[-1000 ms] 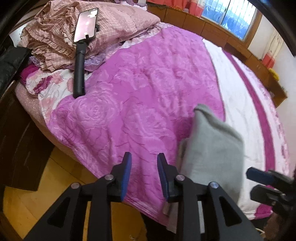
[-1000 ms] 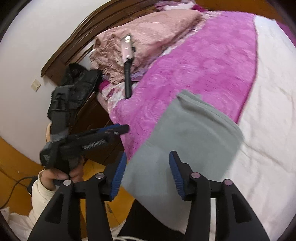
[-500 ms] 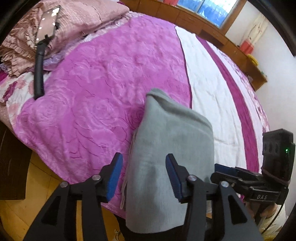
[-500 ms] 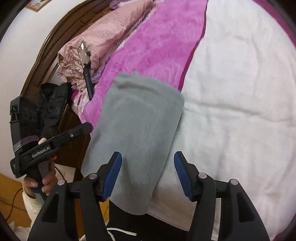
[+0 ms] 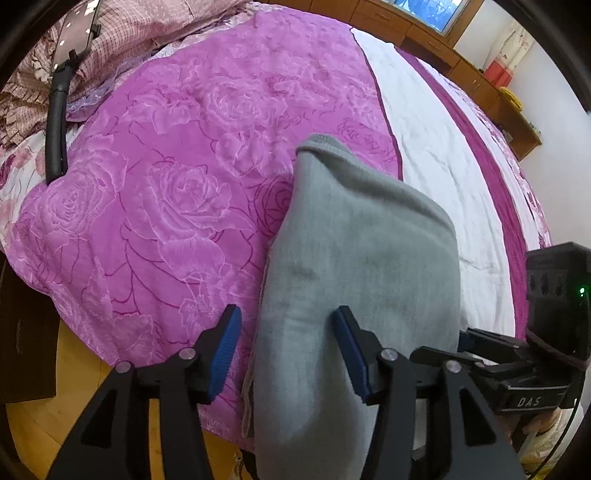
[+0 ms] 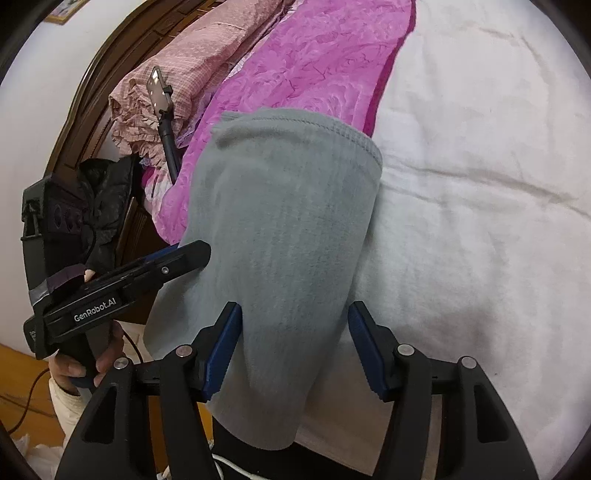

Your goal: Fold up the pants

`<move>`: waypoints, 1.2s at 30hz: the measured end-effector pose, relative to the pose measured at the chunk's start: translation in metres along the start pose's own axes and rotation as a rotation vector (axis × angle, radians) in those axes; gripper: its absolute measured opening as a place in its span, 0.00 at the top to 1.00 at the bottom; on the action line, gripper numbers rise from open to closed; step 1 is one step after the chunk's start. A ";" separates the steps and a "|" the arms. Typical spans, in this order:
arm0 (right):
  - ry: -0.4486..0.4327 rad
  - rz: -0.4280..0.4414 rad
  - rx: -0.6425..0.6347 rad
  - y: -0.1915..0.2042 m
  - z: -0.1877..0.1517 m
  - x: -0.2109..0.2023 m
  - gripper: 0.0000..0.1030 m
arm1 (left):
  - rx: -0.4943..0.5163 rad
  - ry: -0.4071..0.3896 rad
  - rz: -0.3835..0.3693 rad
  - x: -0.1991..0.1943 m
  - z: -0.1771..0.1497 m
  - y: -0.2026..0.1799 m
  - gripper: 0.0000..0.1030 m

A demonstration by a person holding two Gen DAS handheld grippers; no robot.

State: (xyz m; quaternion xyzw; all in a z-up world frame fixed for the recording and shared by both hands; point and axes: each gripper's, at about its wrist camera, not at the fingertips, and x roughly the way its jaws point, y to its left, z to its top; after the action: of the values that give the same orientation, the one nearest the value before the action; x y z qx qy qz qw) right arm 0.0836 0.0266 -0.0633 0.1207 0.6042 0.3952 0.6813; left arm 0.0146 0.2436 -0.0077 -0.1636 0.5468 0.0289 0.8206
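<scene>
The grey pants (image 5: 362,280) lie folded into a narrow, thick bundle on the bed (image 5: 436,155), at its near edge, straddling the seam where the magenta rose-patterned cover (image 5: 177,192) meets the white cover (image 6: 480,184). The bundle's lower end hangs over the near edge of the bed, and its stitched hem end points up toward the middle of the bed.

The left hand-held gripper (image 5: 288,350) hovers above the lower part of the pants, over their left side. Its jaws are opening: the left blue pad stands over the magenta cover just beside the cloth's edge, the right pad stands over the grey fabric, and nothing is pinched between them.

The right hand-held gripper (image 6: 295,347) hovers over the same lower part from the other side. Its jaws are opening as well, with the grey cloth showing in the gap; the left pad is over the fabric and the right pad is above the white cover beside the pants' right edge. The pads do not press the cloth.

In the right wrist view a hand (image 6: 85,365) with a pale sleeve holds the left tool at the near left edge of the bed. A phone on a black stick (image 5: 61,92) lies toward the far left corner, against a checked pink pillow (image 5: 147,26), well apart from the pants.
</scene>
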 end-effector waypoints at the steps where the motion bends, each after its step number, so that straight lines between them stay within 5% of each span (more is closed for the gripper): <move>1: -0.002 0.013 0.010 -0.003 -0.001 0.001 0.45 | -0.005 0.003 -0.005 0.002 0.002 0.001 0.45; 21: -0.039 0.086 0.013 0.002 0.008 0.015 0.35 | -0.023 -0.023 -0.035 0.014 0.001 0.005 0.35; 25: -0.057 0.076 0.004 0.004 0.007 0.014 0.46 | -0.040 -0.043 -0.051 0.014 -0.002 0.008 0.36; 27: -0.059 0.075 -0.001 0.006 0.008 0.013 0.53 | -0.042 -0.052 -0.096 0.011 -0.005 0.007 0.56; 32: -0.070 0.077 -0.069 0.022 0.008 0.000 0.75 | -0.058 -0.098 -0.116 -0.003 -0.015 0.008 0.63; 36: -0.102 0.100 -0.160 0.039 0.001 -0.022 0.77 | -0.113 -0.106 -0.164 -0.018 -0.022 0.007 0.65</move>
State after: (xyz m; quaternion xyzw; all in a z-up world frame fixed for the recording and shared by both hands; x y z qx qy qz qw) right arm 0.0704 0.0376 -0.0217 0.1158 0.5284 0.4690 0.6982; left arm -0.0142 0.2462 -0.0005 -0.2522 0.4850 0.0009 0.8373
